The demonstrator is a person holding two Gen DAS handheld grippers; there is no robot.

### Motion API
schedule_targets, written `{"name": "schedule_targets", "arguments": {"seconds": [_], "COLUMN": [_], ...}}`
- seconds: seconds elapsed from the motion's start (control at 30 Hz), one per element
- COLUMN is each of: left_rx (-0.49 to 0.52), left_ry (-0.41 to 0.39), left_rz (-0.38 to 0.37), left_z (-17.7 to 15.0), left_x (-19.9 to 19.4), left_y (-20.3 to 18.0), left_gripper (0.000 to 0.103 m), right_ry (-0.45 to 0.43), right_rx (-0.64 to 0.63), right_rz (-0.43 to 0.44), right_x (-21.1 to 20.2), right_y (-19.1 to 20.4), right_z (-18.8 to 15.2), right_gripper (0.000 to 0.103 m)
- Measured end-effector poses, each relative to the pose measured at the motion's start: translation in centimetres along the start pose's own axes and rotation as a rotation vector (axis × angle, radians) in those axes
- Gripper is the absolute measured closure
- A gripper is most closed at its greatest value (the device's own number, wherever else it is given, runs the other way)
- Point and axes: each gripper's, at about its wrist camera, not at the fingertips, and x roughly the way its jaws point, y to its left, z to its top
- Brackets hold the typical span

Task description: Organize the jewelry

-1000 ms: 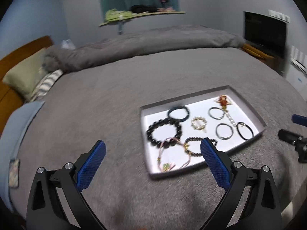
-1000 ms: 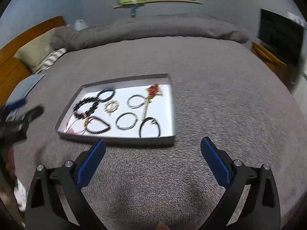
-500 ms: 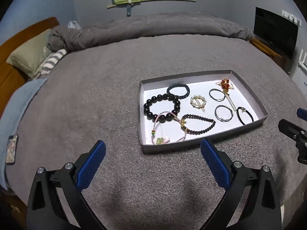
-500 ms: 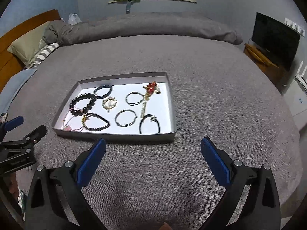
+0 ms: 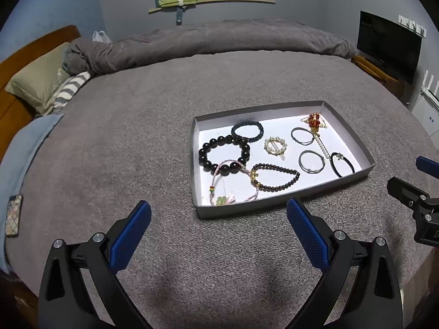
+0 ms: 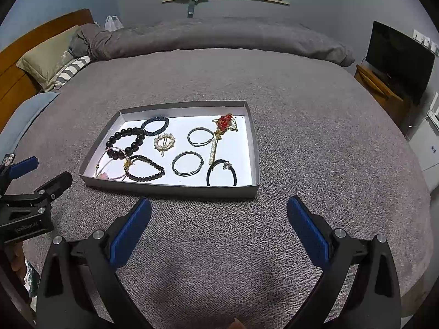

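Both cameras have steadied since a second ago: the blur is gone, and the tray (image 5: 282, 204) now sits slightly farther ahead of the left gripper (image 5: 218, 226), whose right finger no longer overlaps it. The tray, a shallow grey box with a white floor, rests on the grey bedspread (image 5: 123, 137) with all the jewelry inside. At its left end lie a large black bead bracelet (image 5: 223, 155), a dark braided bracelet (image 5: 247, 131) touching it, a pink cord bracelet (image 5: 233, 183) and a small-bead bracelet (image 5: 275, 176). A pearl hair clip (image 5: 275, 146) sits mid-tray; toward the right end are two thin hair ties (image 6: 201, 136) (image 6: 188, 163), a black hair tie (image 6: 221, 173) and a red-and-pearl hairpin (image 6: 219, 134).

Each gripper hovers above the bedspread just short of the tray's near wall — left gripper off its left corner, right gripper (image 6: 218, 226) off its right end. On both, the blue-padded fingers (image 6: 130, 231) stand spread wide with nothing between them. A phone (image 5: 13, 215) lies at the bed's left edge.
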Motion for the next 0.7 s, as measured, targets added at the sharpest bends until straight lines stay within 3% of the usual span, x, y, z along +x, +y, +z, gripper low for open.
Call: {"name": "schedule_targets", "arguments": {"seconds": [0.7], "left_rx": [0.006], "left_ry": [0.012], "left_rz": [-0.010], "left_z": [0.02], "left_x": [-0.08], "left_y": [0.05], "left_gripper": [0.003], "right_ry": [-0.004], "right_rx": [-0.011], "right_rz": [-0.008], "right_x": [-0.26], "right_y": [0.00], "right_z": [0.04], "right_gripper": [0.005]}}
